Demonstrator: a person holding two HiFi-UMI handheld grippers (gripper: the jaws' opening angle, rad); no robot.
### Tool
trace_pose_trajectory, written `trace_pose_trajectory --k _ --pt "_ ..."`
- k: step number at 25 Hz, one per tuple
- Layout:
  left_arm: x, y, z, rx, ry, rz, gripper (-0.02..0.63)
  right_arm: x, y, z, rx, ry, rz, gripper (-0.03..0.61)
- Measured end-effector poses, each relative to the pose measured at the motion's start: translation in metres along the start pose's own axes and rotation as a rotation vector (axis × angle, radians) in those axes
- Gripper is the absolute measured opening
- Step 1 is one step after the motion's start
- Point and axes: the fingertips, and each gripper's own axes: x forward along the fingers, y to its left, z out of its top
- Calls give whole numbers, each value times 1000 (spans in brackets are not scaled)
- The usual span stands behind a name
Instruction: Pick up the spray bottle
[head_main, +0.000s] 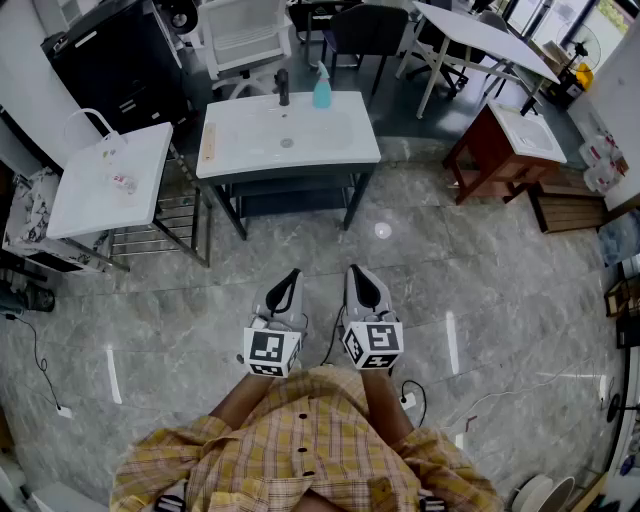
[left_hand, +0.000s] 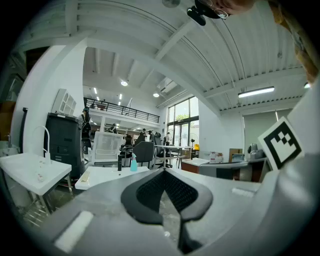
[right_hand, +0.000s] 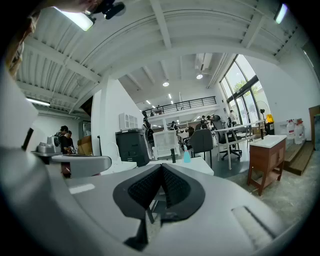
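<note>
Far ahead of both grippers, the blue spray bottle (head_main: 321, 88) stands upright at the back edge of the white washbasin (head_main: 230, 150), just beside a dark tap (head_main: 283, 88). The left gripper (head_main: 293, 276) and the right gripper (head_main: 357, 272) are held side by side over the grey floor (head_main: 480, 280), well apart from the bottle. Both have their jaws pressed together, with nothing between them.
</note>
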Motion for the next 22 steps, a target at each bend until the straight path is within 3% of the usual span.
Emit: trace_pose_trajectory --k 11,22 --pt "5 22 -1 3 6 -20 0 18 10 1 49 -24 -1 -7" --pt "14 61 14 1 -57 -74 0 50 36 17 -5 -65 -38 -5"
